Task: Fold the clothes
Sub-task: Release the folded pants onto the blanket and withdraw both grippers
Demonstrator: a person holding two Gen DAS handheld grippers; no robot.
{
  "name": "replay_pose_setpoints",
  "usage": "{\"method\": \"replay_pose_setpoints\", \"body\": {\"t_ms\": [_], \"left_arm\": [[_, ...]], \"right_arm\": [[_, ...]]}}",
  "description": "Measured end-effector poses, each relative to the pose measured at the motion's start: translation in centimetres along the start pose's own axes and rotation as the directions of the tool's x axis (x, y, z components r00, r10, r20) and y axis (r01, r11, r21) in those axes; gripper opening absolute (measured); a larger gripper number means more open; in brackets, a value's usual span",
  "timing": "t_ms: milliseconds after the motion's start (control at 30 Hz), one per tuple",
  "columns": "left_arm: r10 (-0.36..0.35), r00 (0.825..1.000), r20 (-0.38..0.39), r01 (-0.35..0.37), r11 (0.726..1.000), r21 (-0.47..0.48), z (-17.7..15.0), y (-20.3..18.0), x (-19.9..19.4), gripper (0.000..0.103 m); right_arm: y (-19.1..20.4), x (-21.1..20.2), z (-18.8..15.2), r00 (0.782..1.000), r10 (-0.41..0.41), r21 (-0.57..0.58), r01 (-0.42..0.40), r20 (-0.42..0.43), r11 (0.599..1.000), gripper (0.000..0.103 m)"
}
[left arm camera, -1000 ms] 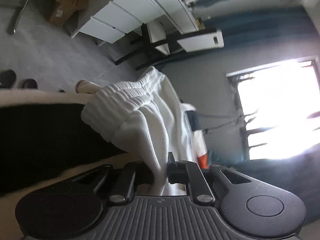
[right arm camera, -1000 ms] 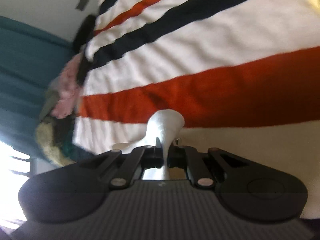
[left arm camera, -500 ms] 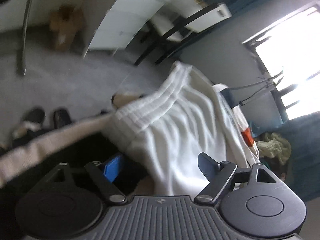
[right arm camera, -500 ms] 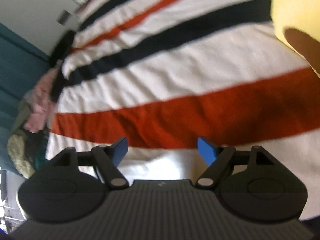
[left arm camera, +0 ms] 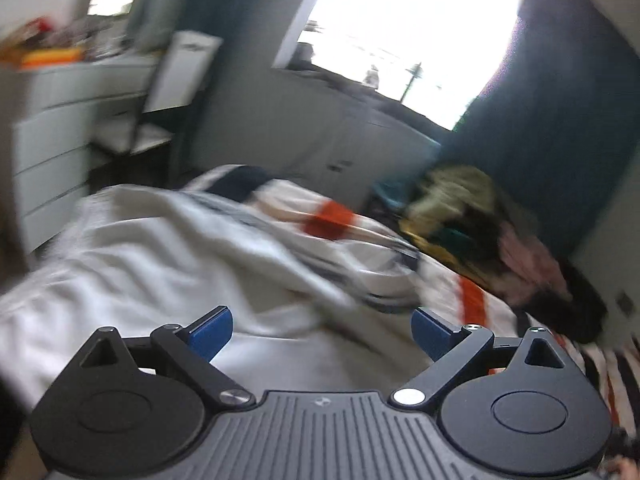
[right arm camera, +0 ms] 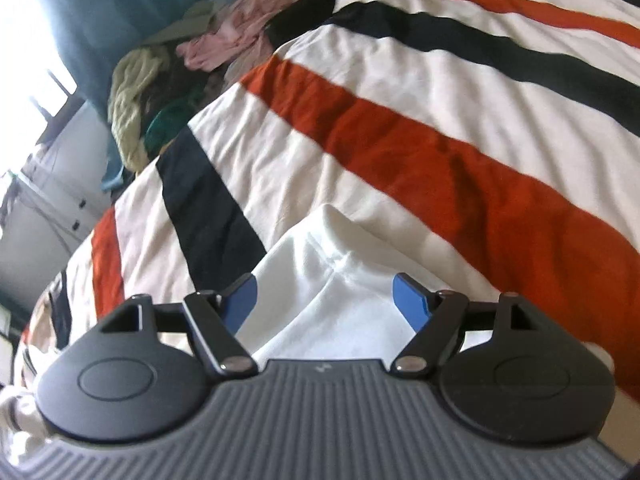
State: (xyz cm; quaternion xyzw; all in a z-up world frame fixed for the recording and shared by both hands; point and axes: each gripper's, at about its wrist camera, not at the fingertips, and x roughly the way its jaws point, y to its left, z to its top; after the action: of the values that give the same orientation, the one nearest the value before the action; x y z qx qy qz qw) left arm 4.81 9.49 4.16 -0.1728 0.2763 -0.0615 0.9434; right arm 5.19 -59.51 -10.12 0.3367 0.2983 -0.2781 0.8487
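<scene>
Now both grippers' fingers gape wide, empty, white garment lying between them.

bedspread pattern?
Bedspread: white with orange-red and black stripes; clearest in the right wrist view.

Garment: on the bed, spread ahead of and left of the left gripper; its near part lies between that gripper's parted fingers.

Garment corner: on the bed, between the parted fingers of the right gripper, reaching just beyond their tips.

Heap of clothes: on the bed, ahead and right of the left fingers; ahead and left of the right fingers, well apart from both.

Drawer unit: on the floor beside the bed, far left of the left fingers.

Window: behind the bed, straight ahead of the left fingers.
</scene>
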Motion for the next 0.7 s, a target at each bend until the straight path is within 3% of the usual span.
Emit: {"method": "replay_pose_setpoints", "body": {"t_ms": [100, 233, 333, 400, 467, 567, 600, 700], "left_arm": [[-0.052, 0.999, -0.011, 0.052, 0.991, 0.125, -1.1, -5.7, 2.3, 0.101], [-0.039, 0.998, -0.040, 0.045, 0.981, 0.190, -3.7, -6.8, 6.0, 0.101], [-0.026, 0.998, -0.060, 0.039, 0.972, 0.233, -5.7, -7.3, 8.6, 0.101], [-0.017, 0.997, -0.072, 0.036, 0.964, 0.262, -7.1, -7.6, 10.4, 0.101], [-0.008, 0.996, -0.085, 0.033, 0.956, 0.291, -8.4, -7.9, 12.2, 0.101], [0.006, 0.995, -0.104, 0.029, 0.942, 0.334, -10.4, -8.4, 14.8, 0.101], [0.011, 0.995, -0.100, 0.024, 0.938, 0.347, -10.7, -8.4, 15.1, 0.101], [0.023, 0.997, -0.071, 0.006, 0.924, 0.382, -10.7, -8.4, 14.8, 0.101]], "right_arm": [[0.6, 1.3, 0.0, 0.999, -0.042, -0.116, 0.044, 0.018, 0.992, 0.076], [0.9, 3.0, -0.2, 0.996, -0.083, -0.239, 0.088, 0.034, 0.967, 0.071], [-0.3, 4.1, -0.3, 0.998, -0.055, -0.213, 0.056, 0.009, 0.975, 0.059], [-0.6, 4.2, -0.3, 0.999, -0.047, -0.206, 0.049, 0.017, 0.977, 0.035], [-0.6, 4.2, -0.3, 0.998, -0.050, -0.209, 0.056, 0.033, 0.976, 0.025], [-0.5, 4.2, -0.3, 0.996, -0.060, -0.214, 0.071, 0.059, 0.974, 0.018], [-0.1, 4.2, -0.1, 0.994, -0.076, -0.211, 0.090, 0.072, 0.973, 0.011], [0.5, 4.4, 0.3, 0.989, -0.101, -0.198, 0.121, 0.106, 0.973, 0.011]]}}
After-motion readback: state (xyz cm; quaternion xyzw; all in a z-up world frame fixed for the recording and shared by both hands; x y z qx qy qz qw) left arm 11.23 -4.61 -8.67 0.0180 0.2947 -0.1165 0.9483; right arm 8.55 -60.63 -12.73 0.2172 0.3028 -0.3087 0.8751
